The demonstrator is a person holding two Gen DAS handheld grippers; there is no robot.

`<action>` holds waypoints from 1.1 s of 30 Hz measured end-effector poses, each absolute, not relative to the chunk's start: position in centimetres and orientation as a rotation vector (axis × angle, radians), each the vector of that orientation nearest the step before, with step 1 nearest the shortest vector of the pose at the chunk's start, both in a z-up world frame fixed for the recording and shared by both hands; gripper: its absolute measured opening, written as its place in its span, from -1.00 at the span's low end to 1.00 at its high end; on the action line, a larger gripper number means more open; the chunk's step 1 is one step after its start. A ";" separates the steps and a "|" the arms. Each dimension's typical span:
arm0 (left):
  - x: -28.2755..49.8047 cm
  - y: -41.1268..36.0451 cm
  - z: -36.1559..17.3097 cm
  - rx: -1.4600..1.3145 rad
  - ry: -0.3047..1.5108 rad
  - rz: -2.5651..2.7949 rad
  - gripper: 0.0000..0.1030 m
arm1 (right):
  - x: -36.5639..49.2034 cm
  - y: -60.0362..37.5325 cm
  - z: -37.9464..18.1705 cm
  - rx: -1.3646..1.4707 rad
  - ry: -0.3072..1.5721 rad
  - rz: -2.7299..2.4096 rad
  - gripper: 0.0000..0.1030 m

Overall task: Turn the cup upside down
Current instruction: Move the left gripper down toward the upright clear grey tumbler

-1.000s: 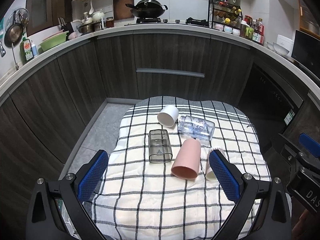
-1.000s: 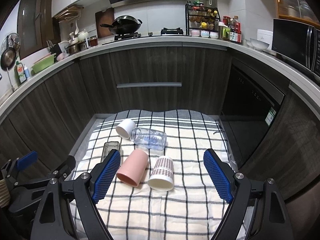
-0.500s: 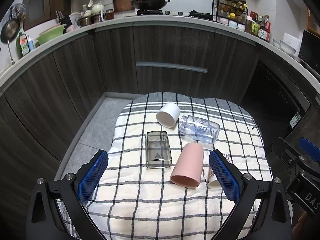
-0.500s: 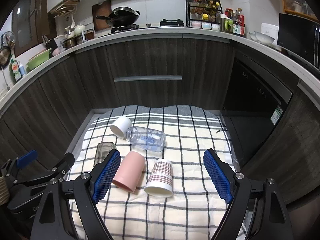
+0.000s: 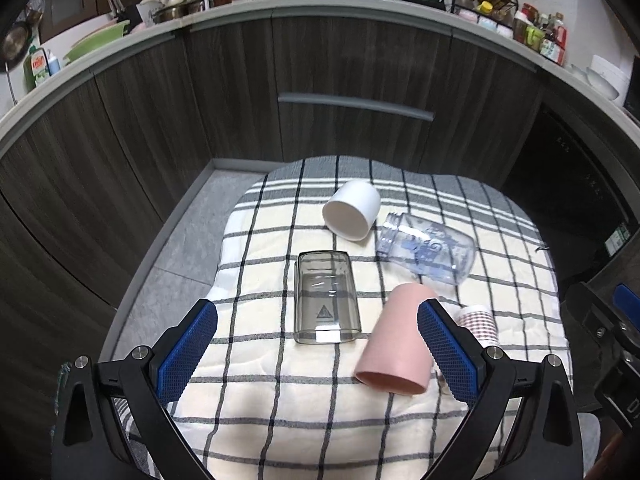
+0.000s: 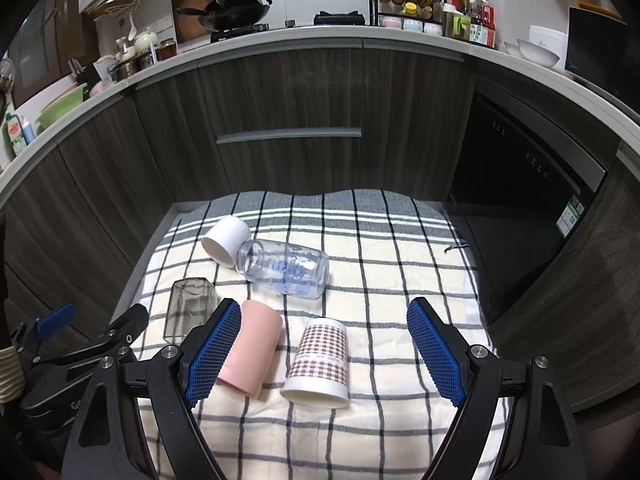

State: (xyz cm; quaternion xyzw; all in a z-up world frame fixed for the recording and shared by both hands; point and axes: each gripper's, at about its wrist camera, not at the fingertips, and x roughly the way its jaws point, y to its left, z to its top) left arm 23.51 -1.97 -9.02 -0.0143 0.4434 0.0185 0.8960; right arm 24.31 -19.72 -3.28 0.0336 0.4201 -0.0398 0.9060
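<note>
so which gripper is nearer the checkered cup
Right. The right gripper has its open jaws either side of the checkered cup; the left gripper is off to the cup's left, framing the grey tumbler.

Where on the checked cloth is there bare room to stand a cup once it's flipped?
Bare: the cloth's right side, between the clear bottle and the right edge; the near strip below the pink cup and checked cup. Crowded: centre-left, where the white cup, the bottle and the smoky tumbler cluster.

Right half of the checked cloth [image 6: 400,280] lies open; pink cup [image 6: 250,350], checked cup [image 6: 320,356] and bottle [image 6: 286,268] crowd left-centre.
</note>
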 end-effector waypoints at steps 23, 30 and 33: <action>31.4 -1.2 -18.2 -0.037 1.157 0.016 0.97 | 30.0 -18.2 -9.1 0.087 0.964 -0.121 0.65; 32.6 -1.5 -19.9 -0.032 1.219 0.004 0.90 | 31.6 -18.3 -11.3 0.100 1.028 -0.149 0.65; 33.0 -1.6 -20.4 -0.024 1.233 0.007 0.84 | 32.0 -18.8 -12.2 0.111 1.046 -0.160 0.65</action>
